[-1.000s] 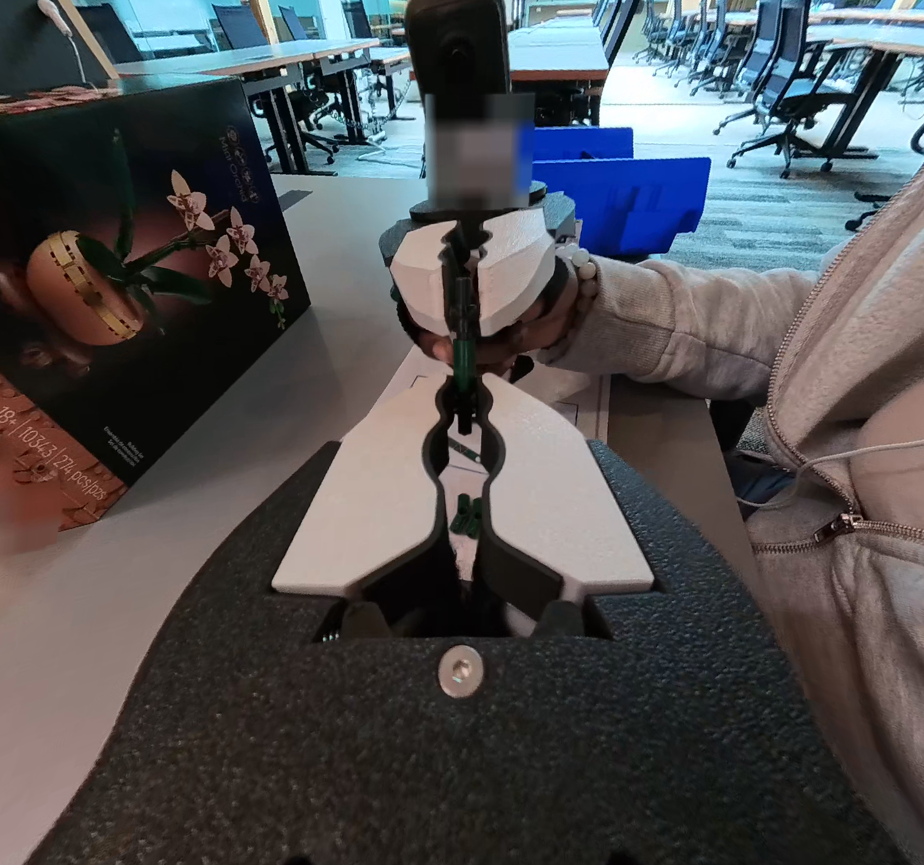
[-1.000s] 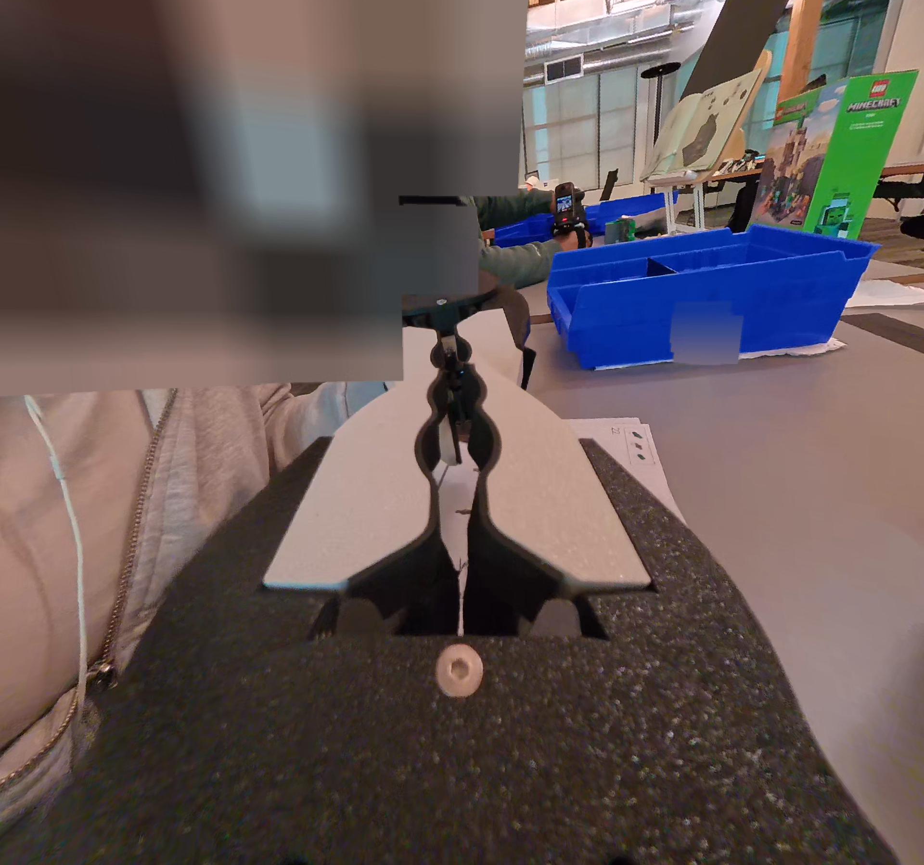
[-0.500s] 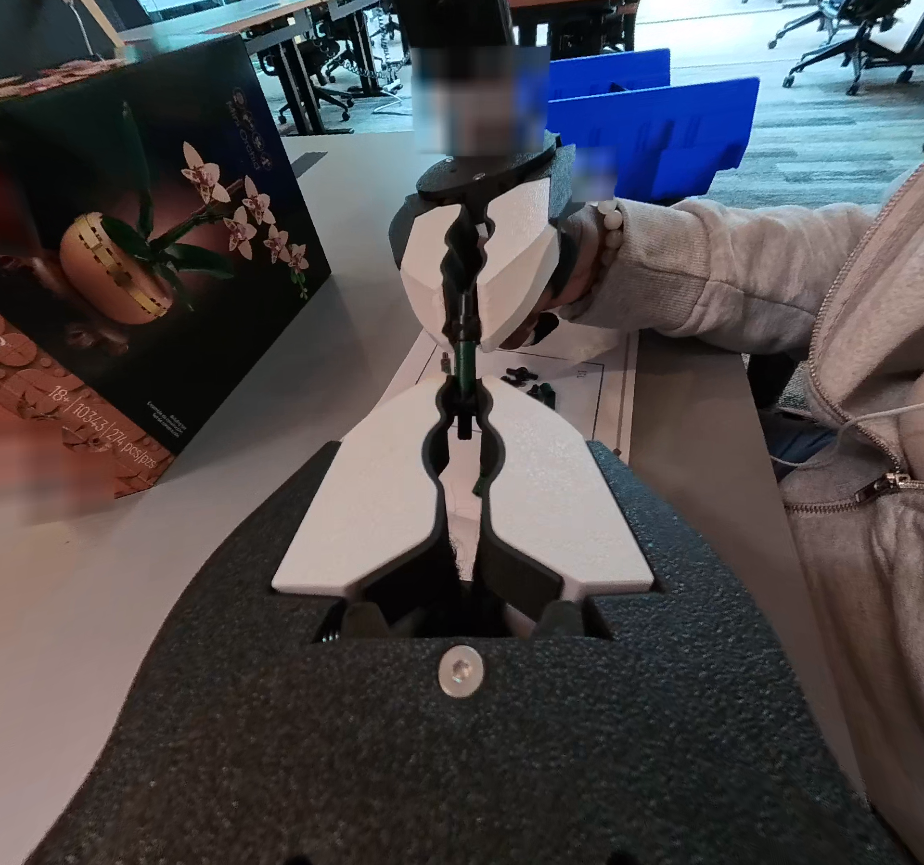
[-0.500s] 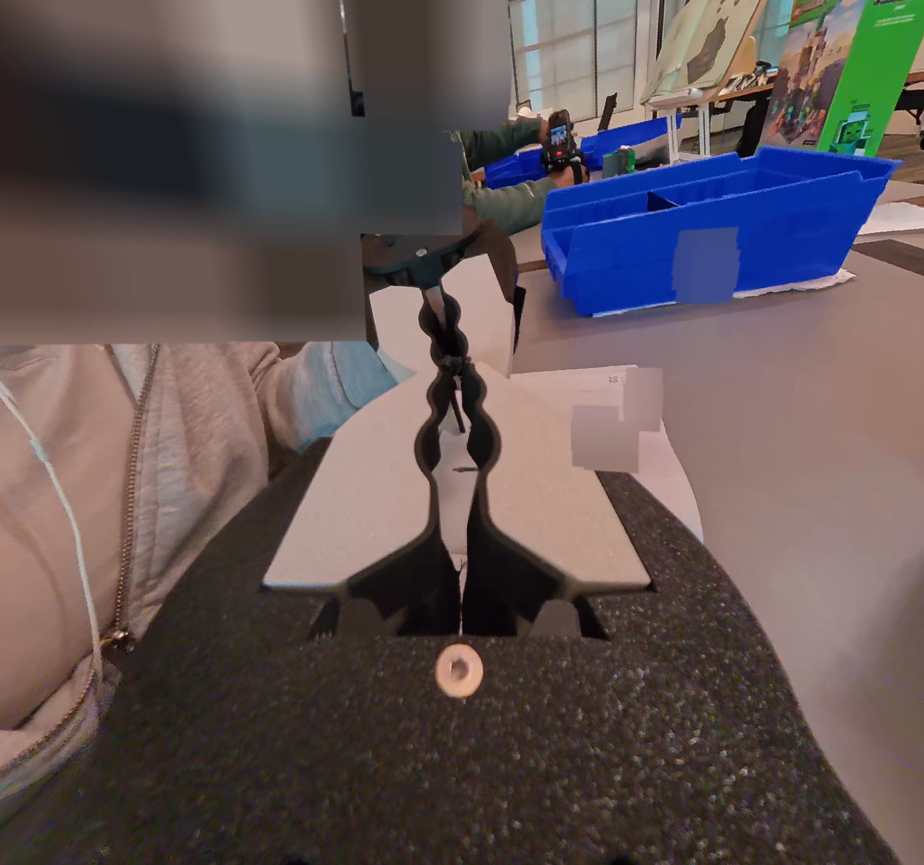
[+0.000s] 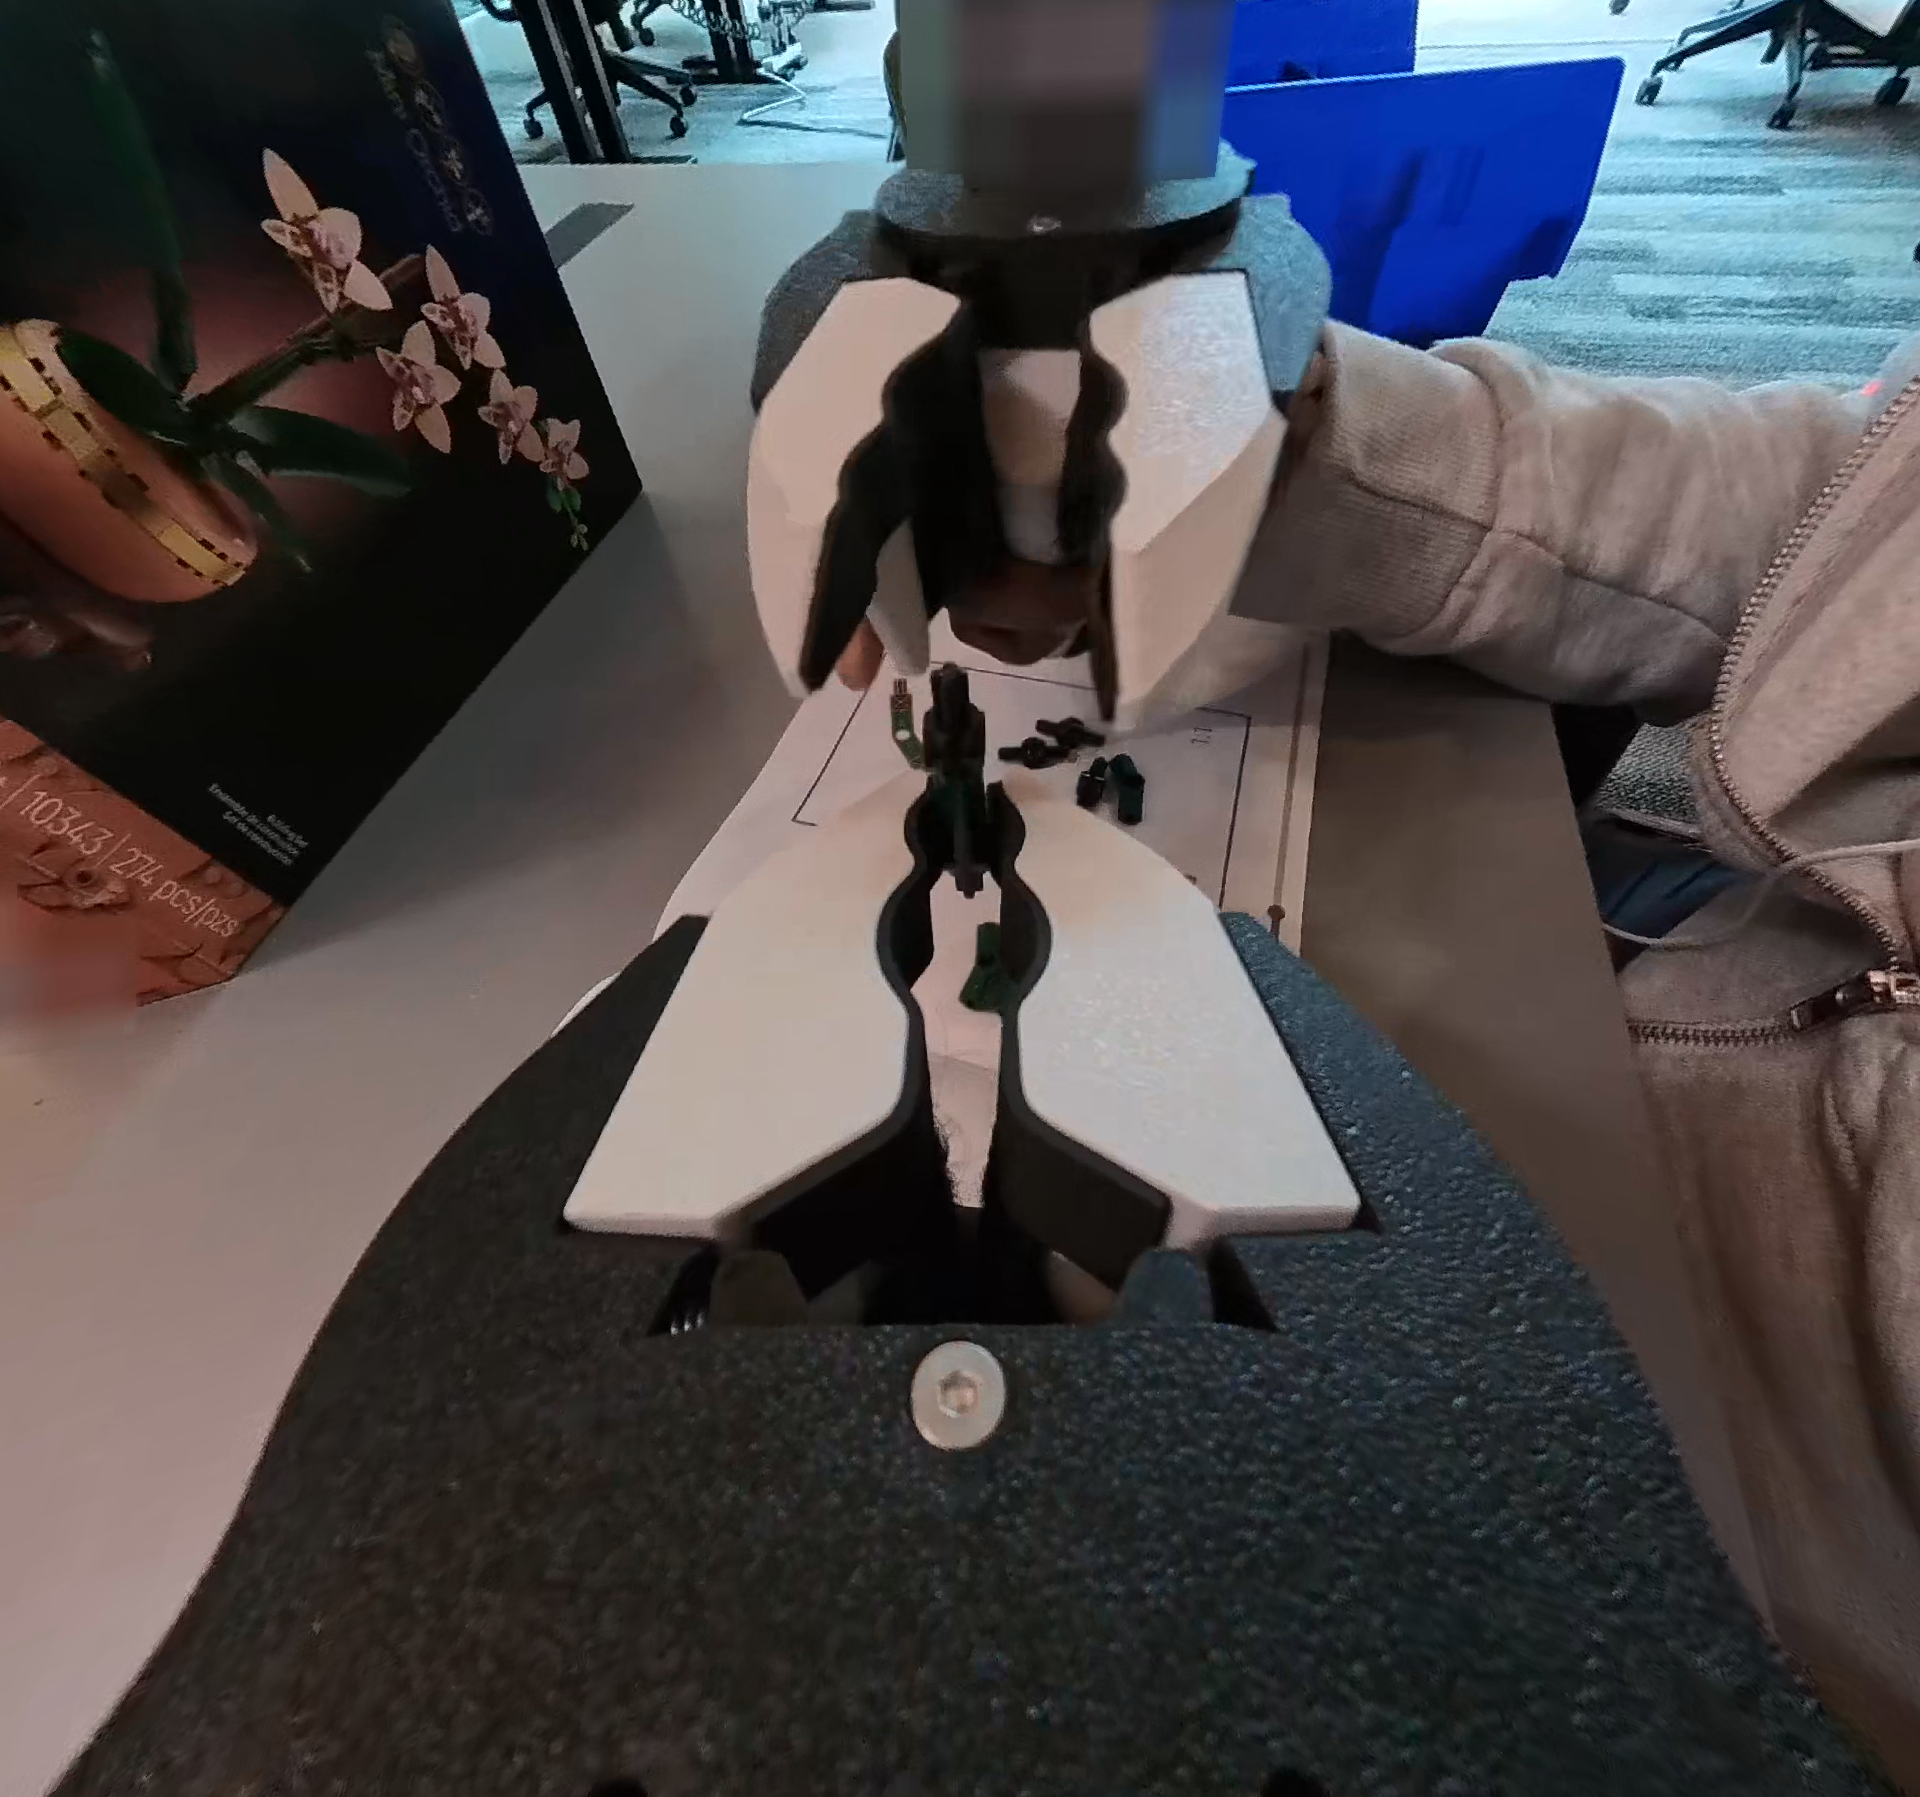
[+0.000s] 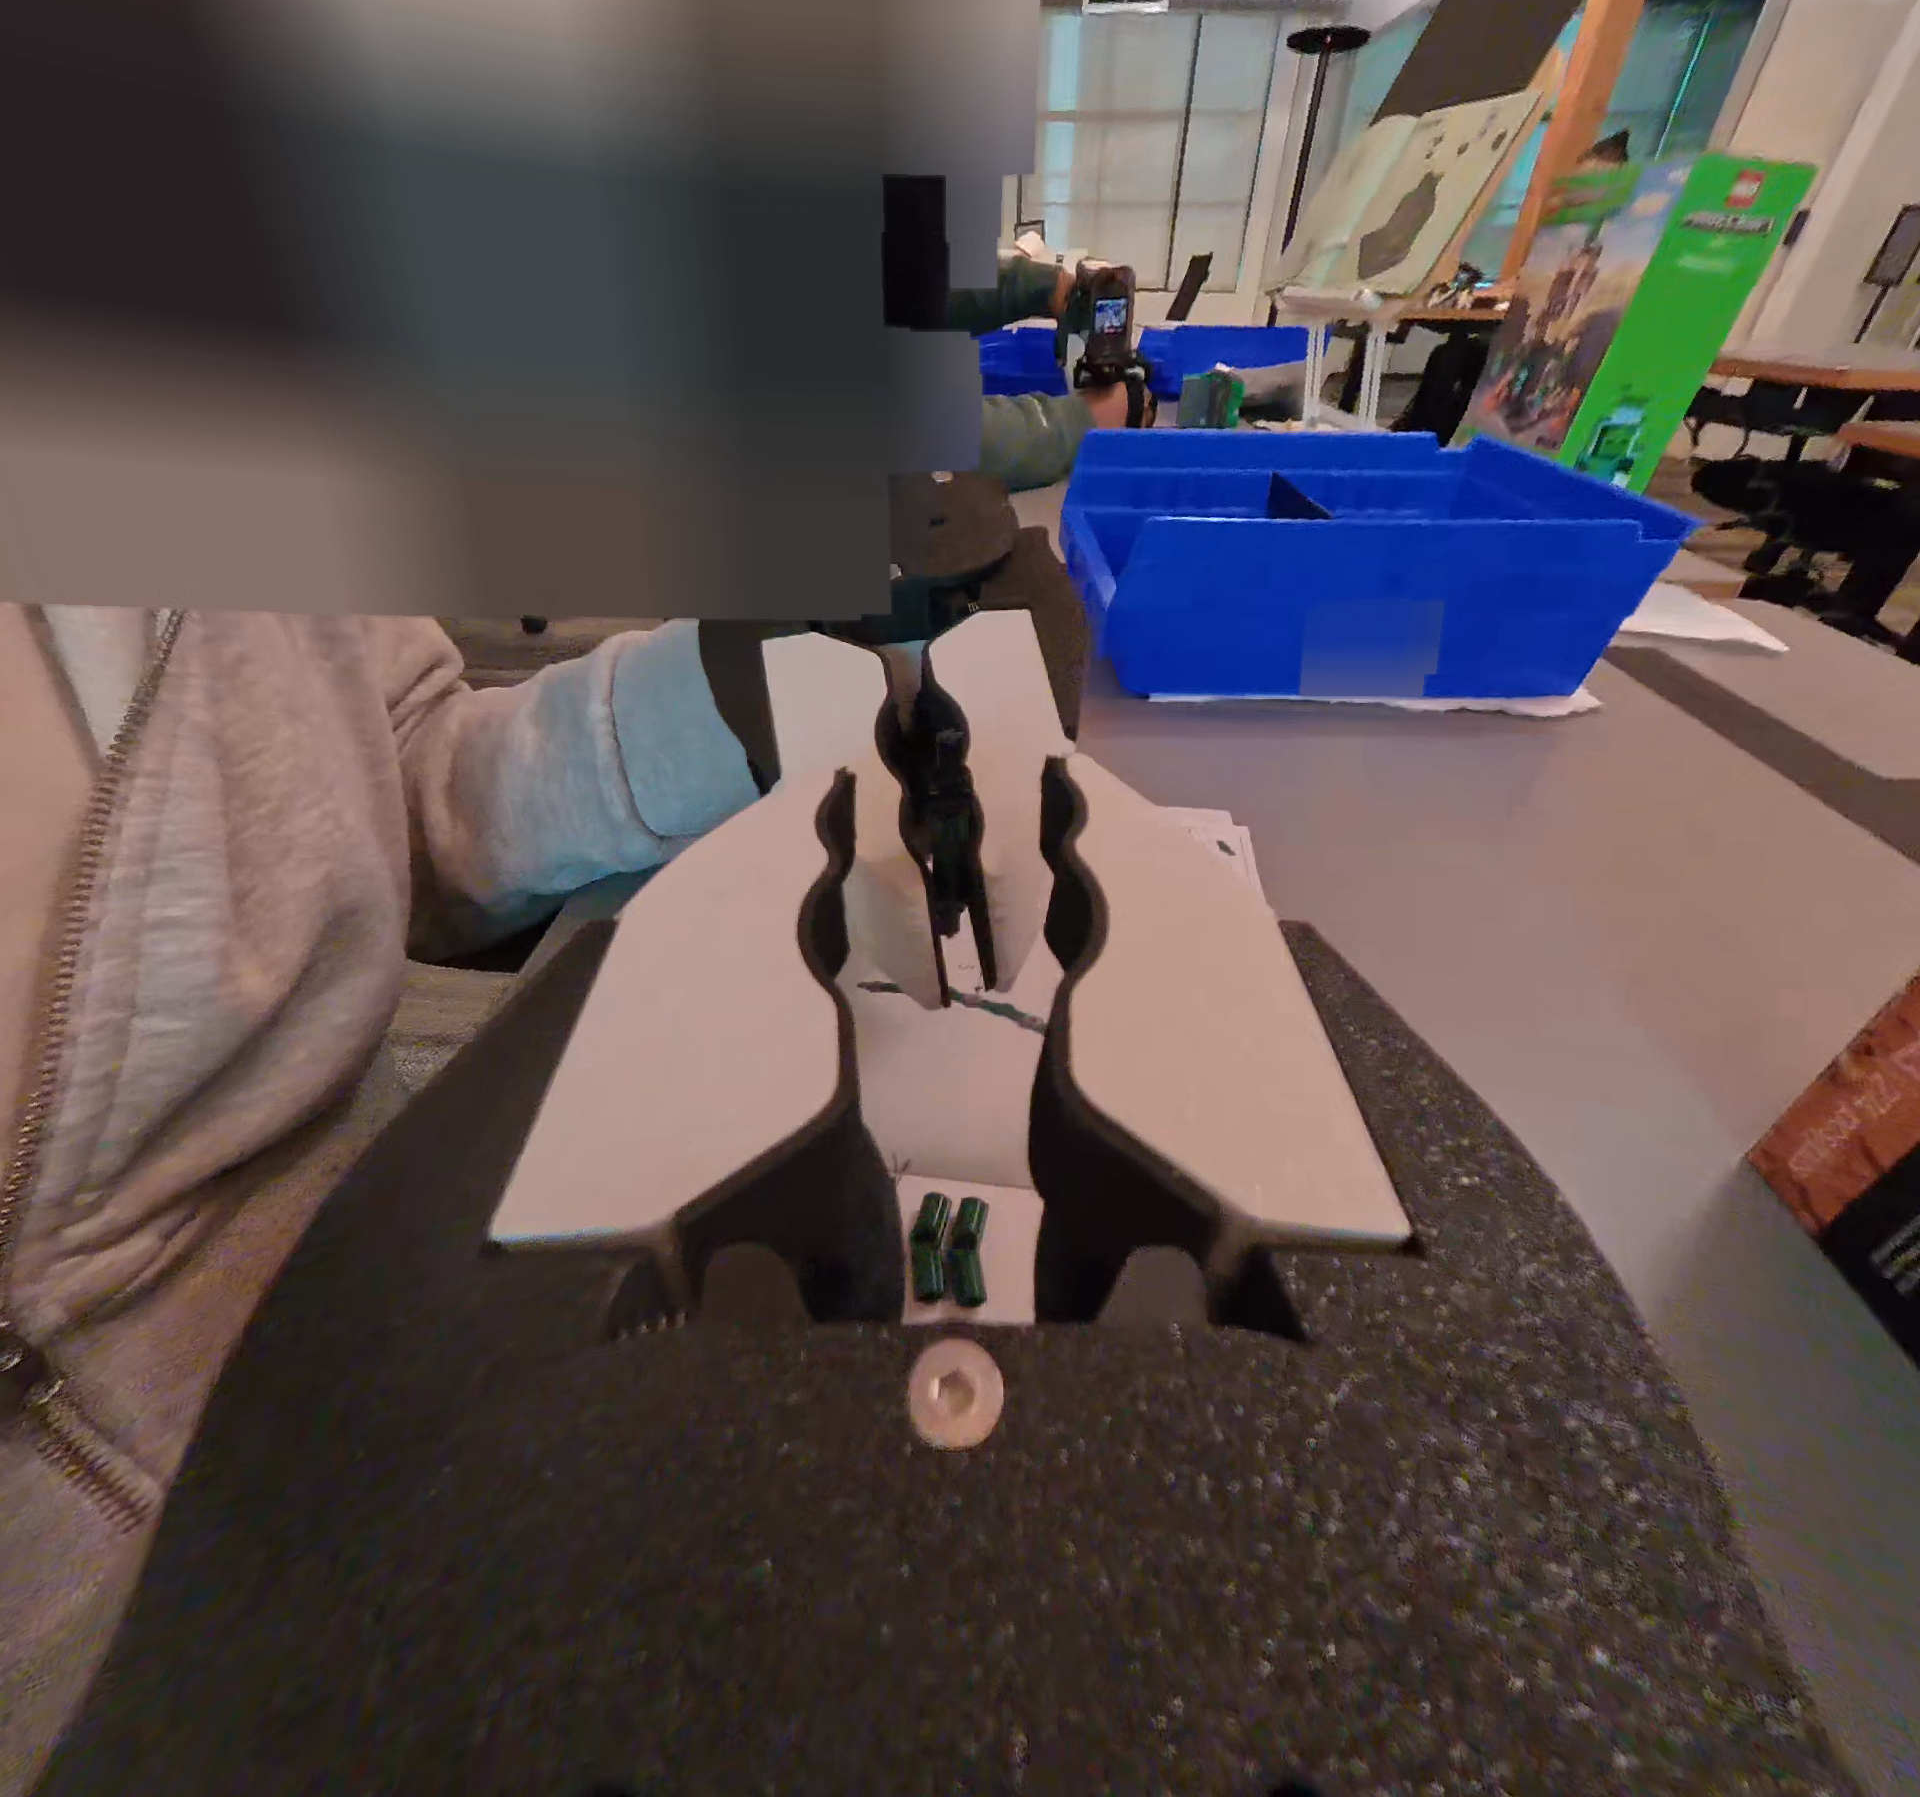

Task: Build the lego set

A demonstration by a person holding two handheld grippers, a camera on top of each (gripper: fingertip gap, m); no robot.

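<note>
My left gripper [image 5: 961, 802] is shut on a thin dark green stem assembly [image 5: 951, 739] that stands up out of its tips above the white instruction sheet [image 5: 1205, 802]. My right gripper [image 5: 961, 682] faces it from the far side, open, with its tips either side of the stem's top. In the right wrist view the right gripper [image 6: 948, 776] is open and empty, and the stem [image 6: 940, 843] hangs in the left gripper [image 6: 920, 708] just beyond. Small green pieces [image 6: 948, 1248] lie on the sheet under the right gripper. Black [image 5: 1049, 739] and green [image 5: 1112, 781] pieces lie loose.
The dark lego set box [image 5: 260, 397] stands at the left of the grey table; its corner [image 6: 1860, 1176] shows in the right wrist view. A blue bin [image 6: 1351, 584] stands behind. A person's grey sleeve [image 5: 1507, 521] is at the right. About 4 cm separates my left fingertips from my right.
The right gripper was shut on the stem's upper end; it has opened, let go and drawn back a little. The left gripper still holds the stem.
</note>
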